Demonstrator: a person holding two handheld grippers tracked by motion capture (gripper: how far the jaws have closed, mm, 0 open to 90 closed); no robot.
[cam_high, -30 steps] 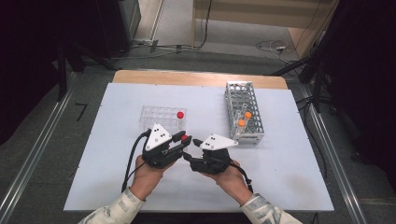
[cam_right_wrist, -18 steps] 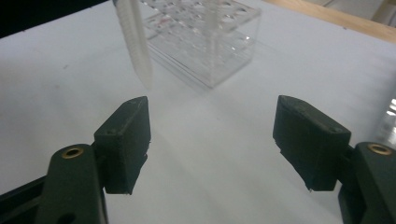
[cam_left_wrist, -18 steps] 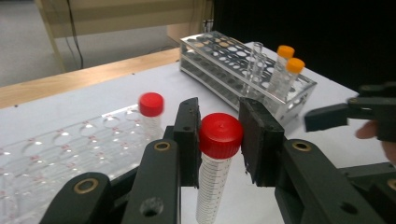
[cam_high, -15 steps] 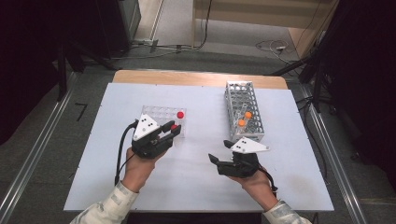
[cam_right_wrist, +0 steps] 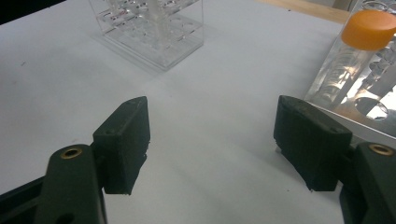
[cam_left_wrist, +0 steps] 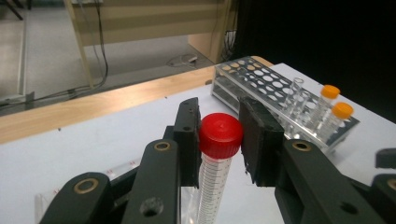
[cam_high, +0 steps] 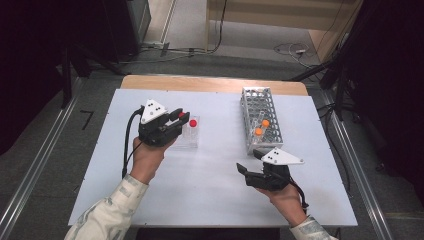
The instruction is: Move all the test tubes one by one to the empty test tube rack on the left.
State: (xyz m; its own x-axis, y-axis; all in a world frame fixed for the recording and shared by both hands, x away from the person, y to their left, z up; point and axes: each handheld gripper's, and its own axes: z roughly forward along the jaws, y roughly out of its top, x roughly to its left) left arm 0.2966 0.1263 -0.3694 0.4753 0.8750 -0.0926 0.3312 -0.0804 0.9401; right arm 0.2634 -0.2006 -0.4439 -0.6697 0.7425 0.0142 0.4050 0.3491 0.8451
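**Red-capped tube held in your left tool, above the clear rack**

You are holding a clear plastic graduated tube with a red screw cap (cam_left_wrist: 219,154) in your left tool (cam_left_wrist: 219,140), whose jaws are closing on the tube just under the cap, one pad on each side. In the high view the left tool (cam_high: 176,120) is hovering over the near-left corner of the clear acrylic rack (cam_high: 192,142), with the red cap just beside that rack's top face. Whether the tube's foot is already in a hole of the clear rack I cannot tell; the jaws are hiding it.

You are handling something light, stiff and smooth-walled. It is likely slipping easily if you are squeezing the bare wall, so the ledge under the ribbed cap, where you are gripping now, is the safer hold. Thin plastic like this is probably cracking under a hard pinch, so you are better off keeping the squeeze modest.

The tube is standing nearly upright: its long axis is running top to bottom, cap pointing up and tapered end pointing down toward the clear rack.

Your right tool (cam_high: 250,172) is standing wide open and gripping nothing, well to the right of the clear rack on the white tabletop (cam_high: 210,200), near the close end of the grey metal mesh rack (cam_high: 260,120) that is carrying two orange-capped tubes (cam_high: 262,127).
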